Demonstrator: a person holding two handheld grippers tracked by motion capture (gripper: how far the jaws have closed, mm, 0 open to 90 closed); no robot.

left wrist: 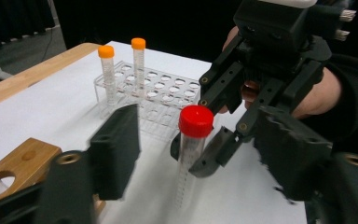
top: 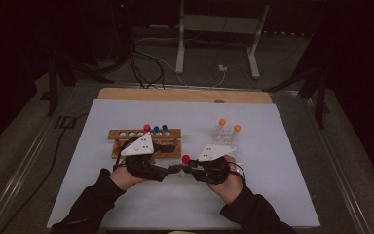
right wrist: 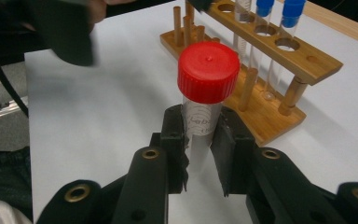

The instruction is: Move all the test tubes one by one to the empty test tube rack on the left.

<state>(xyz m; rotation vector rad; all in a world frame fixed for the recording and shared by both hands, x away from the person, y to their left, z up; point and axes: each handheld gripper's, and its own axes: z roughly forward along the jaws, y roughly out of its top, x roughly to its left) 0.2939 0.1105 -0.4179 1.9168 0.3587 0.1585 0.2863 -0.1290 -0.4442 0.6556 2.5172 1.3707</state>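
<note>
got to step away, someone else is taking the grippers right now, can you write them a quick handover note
Right gripper: shut on the red-capped tube, holding it upright just below the cap, above the white mat in front of the racks.
Left gripper: jaws open on either side of that tube, not pressing on it.
Wooden rack: one red-capped and two blue-capped tubes standing in it, other holes free.
Clear rack: two orange-capped tubes.
Done: the tube is lifted and brought between both grippers.
Left: probably pass it to the left gripper, then seat it in a rack; which rack can't be told.
</note>
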